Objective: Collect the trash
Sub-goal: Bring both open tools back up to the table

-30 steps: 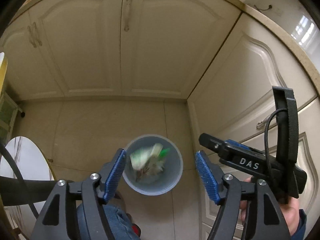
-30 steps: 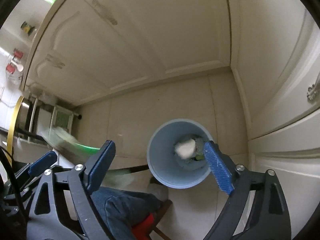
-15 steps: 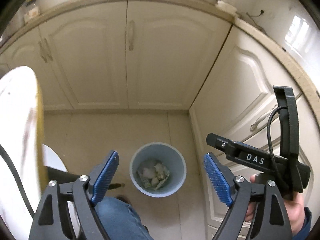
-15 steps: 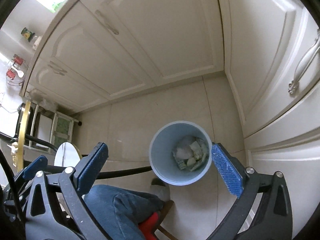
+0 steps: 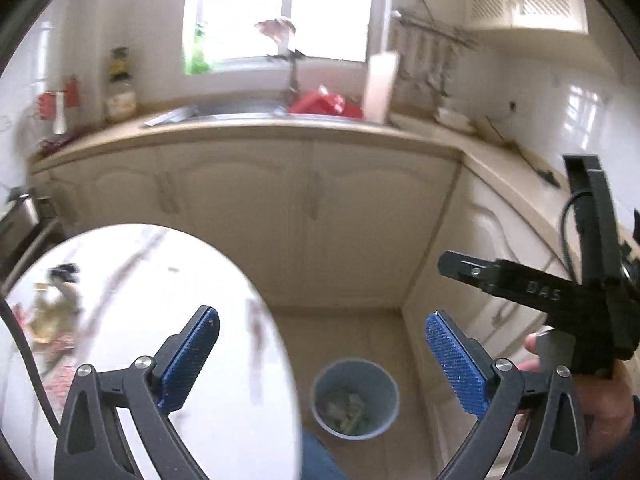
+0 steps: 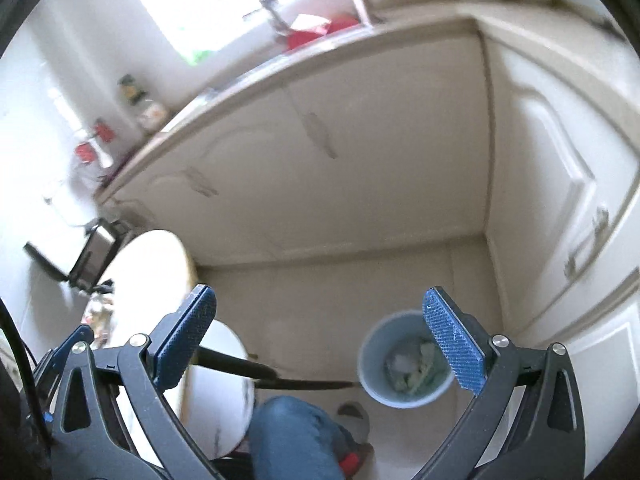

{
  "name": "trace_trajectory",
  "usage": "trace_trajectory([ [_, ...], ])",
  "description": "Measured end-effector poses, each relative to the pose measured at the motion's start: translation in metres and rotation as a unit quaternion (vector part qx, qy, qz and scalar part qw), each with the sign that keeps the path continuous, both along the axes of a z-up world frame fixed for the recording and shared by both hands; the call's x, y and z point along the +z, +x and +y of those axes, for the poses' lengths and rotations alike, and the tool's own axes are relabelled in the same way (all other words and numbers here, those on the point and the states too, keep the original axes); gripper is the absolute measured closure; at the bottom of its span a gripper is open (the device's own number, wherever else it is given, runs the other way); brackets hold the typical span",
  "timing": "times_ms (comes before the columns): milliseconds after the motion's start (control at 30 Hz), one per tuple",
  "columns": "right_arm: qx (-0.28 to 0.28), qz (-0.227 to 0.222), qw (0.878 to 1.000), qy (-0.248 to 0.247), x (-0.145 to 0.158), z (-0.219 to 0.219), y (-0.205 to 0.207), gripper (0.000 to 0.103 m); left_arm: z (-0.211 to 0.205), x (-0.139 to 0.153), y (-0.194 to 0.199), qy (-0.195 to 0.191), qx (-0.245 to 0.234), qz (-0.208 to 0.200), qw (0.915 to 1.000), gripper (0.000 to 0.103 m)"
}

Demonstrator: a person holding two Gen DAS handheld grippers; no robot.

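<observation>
Down on the floor by the corner cabinets, the grey bin (image 5: 356,398) holds the crumpled trash (image 6: 414,366), so left gripper (image 5: 320,364), jaws just spreading, and right gripper (image 6: 320,344) both gape empty above it, free for more scraps.

Smooth grey plastic bin (image 5: 356,398) holding crumpled paper (image 6: 416,366). Beside bin, glossy marbled white table (image 5: 168,320); behind bin, satin cream cabinet doors (image 5: 312,220). Rough blue gripper pads (image 5: 456,364).

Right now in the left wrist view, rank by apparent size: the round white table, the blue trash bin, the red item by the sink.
1. Round white table, nearest the camera.
2. Blue trash bin.
3. Red item; farthest away, so its true size is unsure.
</observation>
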State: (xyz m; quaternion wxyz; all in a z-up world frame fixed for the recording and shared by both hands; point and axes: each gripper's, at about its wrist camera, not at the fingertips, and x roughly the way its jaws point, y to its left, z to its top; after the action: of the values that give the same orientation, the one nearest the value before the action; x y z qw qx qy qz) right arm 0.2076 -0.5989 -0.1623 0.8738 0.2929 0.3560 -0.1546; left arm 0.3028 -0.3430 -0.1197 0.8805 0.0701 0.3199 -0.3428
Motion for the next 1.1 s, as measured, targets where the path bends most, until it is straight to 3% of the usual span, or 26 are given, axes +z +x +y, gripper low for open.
trace_trajectory([
  [167,0.047,-0.032,0.998,-0.024,0.042,0.056,0.021,0.0,0.06,0.017,-0.012,-0.017,0.055,-0.022,0.9981,0.001],
  [400,0.125,-0.056,0.989,-0.045,0.071,0.148,0.053,0.0,0.146,0.033,-0.045,-0.021,0.136,-0.033,0.99,0.001],
  [733,0.222,-0.077,0.968,-0.086,0.088,0.261,0.08,0.0,0.236,0.048,-0.098,-0.019,0.245,-0.047,0.9683,0.001],
  [933,0.261,-0.085,0.954,-0.122,0.096,0.31,0.086,0.0,0.266,0.046,-0.113,-0.025,0.289,-0.044,0.9561,0.001],
  [1100,0.282,-0.067,0.947,-0.139,0.084,0.331,0.097,0.0,0.279,0.037,-0.116,-0.025,0.31,-0.03,0.9501,0.001],
])
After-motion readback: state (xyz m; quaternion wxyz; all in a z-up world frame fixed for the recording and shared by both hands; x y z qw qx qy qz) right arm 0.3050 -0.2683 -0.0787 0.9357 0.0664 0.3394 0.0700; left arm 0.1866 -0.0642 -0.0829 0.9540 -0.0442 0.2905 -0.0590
